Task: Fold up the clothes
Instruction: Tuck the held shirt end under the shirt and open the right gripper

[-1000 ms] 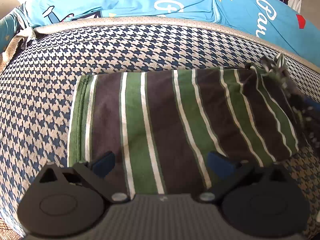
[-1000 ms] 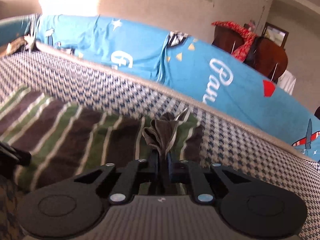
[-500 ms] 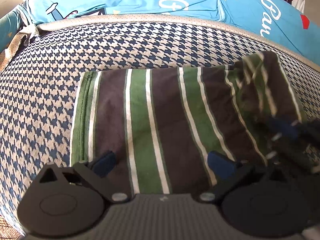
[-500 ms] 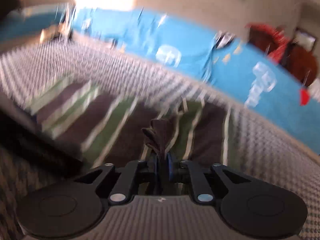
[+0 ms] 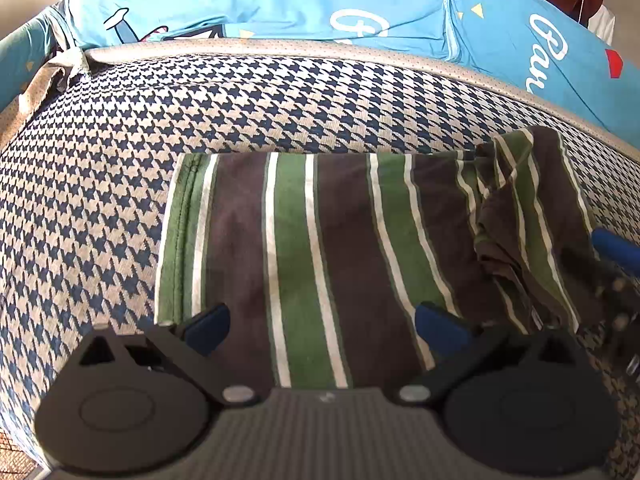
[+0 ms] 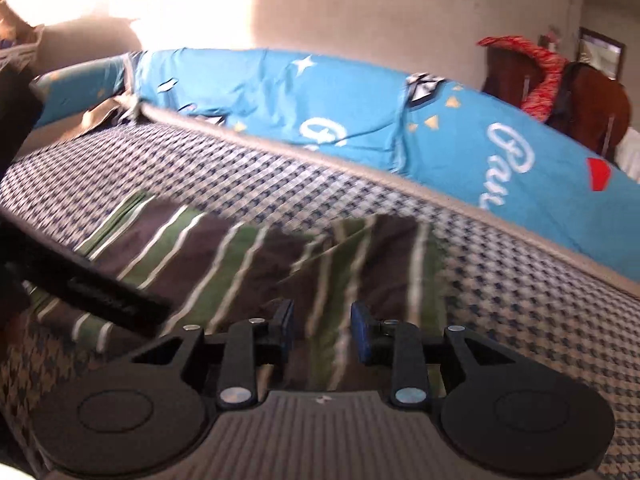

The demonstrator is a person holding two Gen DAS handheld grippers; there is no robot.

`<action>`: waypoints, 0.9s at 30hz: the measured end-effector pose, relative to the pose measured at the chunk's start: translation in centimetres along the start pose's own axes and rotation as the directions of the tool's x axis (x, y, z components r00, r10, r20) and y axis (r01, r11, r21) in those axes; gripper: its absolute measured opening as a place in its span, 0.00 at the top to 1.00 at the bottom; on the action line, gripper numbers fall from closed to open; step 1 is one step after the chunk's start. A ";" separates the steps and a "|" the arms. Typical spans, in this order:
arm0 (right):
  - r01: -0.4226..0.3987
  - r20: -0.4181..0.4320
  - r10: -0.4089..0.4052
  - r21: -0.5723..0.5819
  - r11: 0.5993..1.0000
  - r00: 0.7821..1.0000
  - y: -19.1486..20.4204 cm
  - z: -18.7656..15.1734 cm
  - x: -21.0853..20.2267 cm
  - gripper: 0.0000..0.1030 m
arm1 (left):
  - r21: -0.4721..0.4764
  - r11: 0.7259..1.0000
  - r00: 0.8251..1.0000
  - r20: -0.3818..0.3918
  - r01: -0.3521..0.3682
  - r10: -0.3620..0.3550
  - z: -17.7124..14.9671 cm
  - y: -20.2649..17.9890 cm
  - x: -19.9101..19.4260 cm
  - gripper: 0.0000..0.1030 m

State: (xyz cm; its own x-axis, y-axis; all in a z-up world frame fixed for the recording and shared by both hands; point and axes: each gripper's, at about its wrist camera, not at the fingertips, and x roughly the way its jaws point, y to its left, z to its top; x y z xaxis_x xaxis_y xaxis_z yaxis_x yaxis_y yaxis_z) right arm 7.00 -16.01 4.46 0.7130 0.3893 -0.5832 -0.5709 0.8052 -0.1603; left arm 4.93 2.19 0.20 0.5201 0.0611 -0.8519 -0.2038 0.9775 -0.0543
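The striped garment [image 5: 320,248], banded in green, dark brown and white, lies flat on the houndstooth cushion [image 5: 200,108] in front of the blue printed cover [image 5: 320,4]. We read the step in hand as the release of a fold: the right gripper [image 6: 322,330] has just been opening, its blue pads now stand apart with no cloth pressed between them, and the flap it carried lies as a rumpled layer [image 5: 516,208] over the garment's right end. The left gripper [image 5: 320,322] hangs wide open above the near edge of the cloth, gripping nothing.

In the left wrist view the long axis of the garment runs from left to right across the cushion, its stripes crossing that axis from the near edge to the far one; the neat hemmed end [image 5: 180,232] points left, the folded-over end right.

We judge that the next move calls for smoothing the creased flap so that its edges meet those of the layer below, then taking hold of one end for a further fold along the long axis.
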 end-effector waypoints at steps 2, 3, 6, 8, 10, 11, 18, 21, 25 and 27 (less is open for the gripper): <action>0.011 0.010 -0.012 0.025 1.000 1.000 -0.9 0.3 0.1 0.71 | -0.003 1.000 1.000 -0.002 -0.002 0.002 0.1 0.1 0.1 0.00; 0.013 0.013 -0.014 0.040 0.999 1.000 -1.5 0.4 0.3 0.71 | -0.006 1.000 1.000 -0.001 -0.004 0.004 0.2 0.1 0.1 0.00; 0.017 0.033 -0.020 0.089 0.996 0.999 -2.8 1.1 0.9 0.72 | -0.017 1.000 1.000 0.003 -0.016 0.016 0.4 0.0 0.3 0.00; 0.011 0.051 -0.016 0.109 0.994 0.999 -3.5 1.6 1.3 0.72 | -0.023 1.000 1.000 0.002 -0.020 0.020 0.5 0.0 0.5 0.00; 0.024 0.057 -0.030 0.114 0.993 0.998 -3.9 2.0 1.8 0.72 | -0.024 0.999 1.000 -0.001 -0.023 0.023 0.5 0.0 0.7 0.00; 0.028 0.058 -0.035 0.118 0.993 0.998 -4.2 2.1 2.2 0.72 | -0.023 0.999 1.000 -0.003 -0.026 0.026 0.5 0.0 0.8 0.00; 0.023 0.055 -0.033 0.179 0.984 0.998 -5.7 2.4 4.8 0.72 | -0.018 0.999 0.999 -0.003 -0.037 0.037 0.6 -0.4 1.1 0.00; 0.030 0.036 -0.037 0.187 0.982 0.999 -5.9 2.6 6.3 0.72 | -0.017 0.999 0.999 -0.008 -0.036 0.036 0.7 -0.3 1.4 0.00; 0.044 -0.018 -0.041 0.191 0.981 0.999 -6.0 2.6 8.7 0.72 | -0.021 0.999 0.999 -0.017 -0.031 0.031 0.7 -0.1 1.7 0.00; 0.053 -0.059 -0.041 0.206 0.977 0.997 -6.2 2.4 10.0 0.71 | -0.023 0.999 0.999 -0.021 -0.028 0.028 0.8 0.0 1.8 0.00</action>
State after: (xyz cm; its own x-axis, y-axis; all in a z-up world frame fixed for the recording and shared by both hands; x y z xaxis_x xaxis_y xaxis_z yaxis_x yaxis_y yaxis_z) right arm 18.65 -16.05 1.50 0.7107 0.3288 -0.6219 -0.4366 0.8993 -0.0235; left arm 6.49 2.45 -0.91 0.4964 0.0838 -0.8640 -0.2377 0.9704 -0.0424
